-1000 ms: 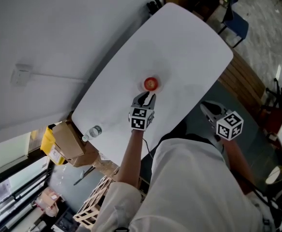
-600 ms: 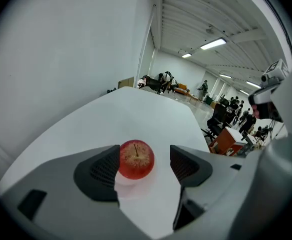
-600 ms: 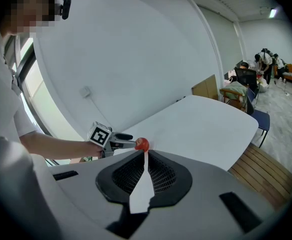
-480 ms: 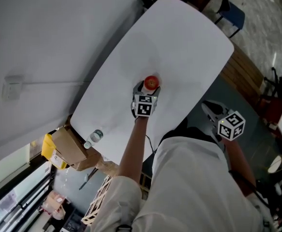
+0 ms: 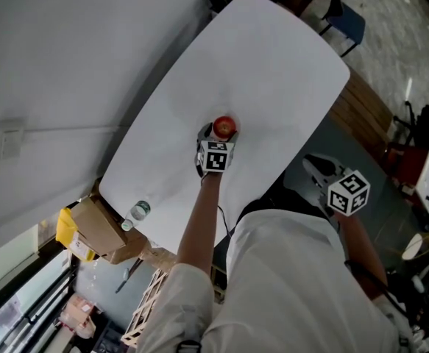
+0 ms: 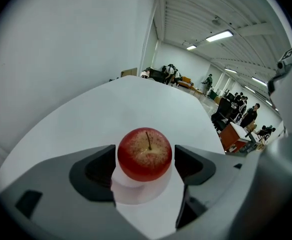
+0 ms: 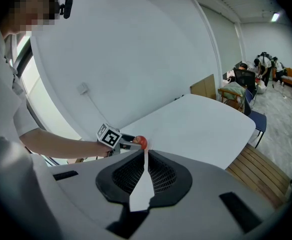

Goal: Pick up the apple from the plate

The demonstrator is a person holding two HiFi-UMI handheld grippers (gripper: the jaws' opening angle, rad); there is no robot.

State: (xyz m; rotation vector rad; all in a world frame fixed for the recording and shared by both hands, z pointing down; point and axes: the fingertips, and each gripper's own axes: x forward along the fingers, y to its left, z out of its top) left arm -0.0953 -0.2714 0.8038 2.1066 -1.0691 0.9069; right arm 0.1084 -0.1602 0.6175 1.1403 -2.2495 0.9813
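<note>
Left gripper view: my left gripper has its jaws spread wide, having just been opening. The apple stands between them, and neither pad presses it. The apple is red and glossy, with a yellowish speckled patch around its thin dark stem, which points toward twelve o'clock. It sits upright on a small white plate on the white table. In the head view my right gripper hangs off the table's edge, at about four o'clock from the apple and well apart. Its jaws are closed together on nothing.
</note>
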